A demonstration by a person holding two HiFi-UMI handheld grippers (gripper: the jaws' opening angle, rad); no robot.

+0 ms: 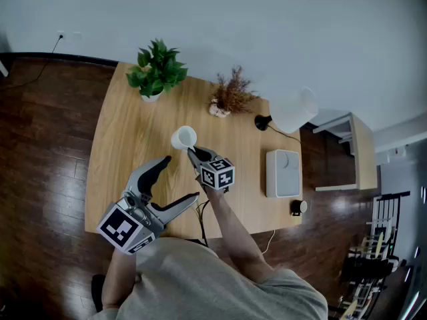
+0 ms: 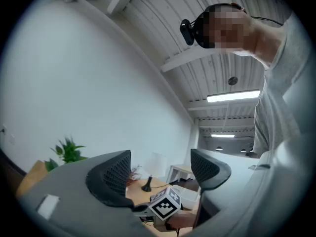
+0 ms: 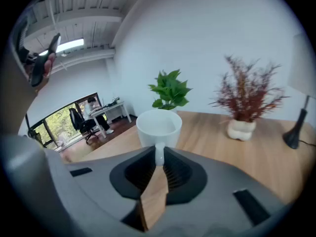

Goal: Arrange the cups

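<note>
**Right gripper (image 1: 195,155) pinching the white cup (image 1: 184,138) by its handle (image 3: 159,153)**

The cup stands upright at mid-desk (image 1: 127,145), straight ahead of the right gripper, handle pointing back into its closed jaws. The left gripper (image 1: 181,177) is spread and empty, nearer the person, so only 1 gripper, the right, is placed to move the cup.

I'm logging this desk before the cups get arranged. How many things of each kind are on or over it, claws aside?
White cup, gripped by the right claw: 1
Potted plants, green plant and dried reddish plant: 2
Lamp: 1
White box: 1
Small dark item, kind unclear: 1
Total: 6
</note>
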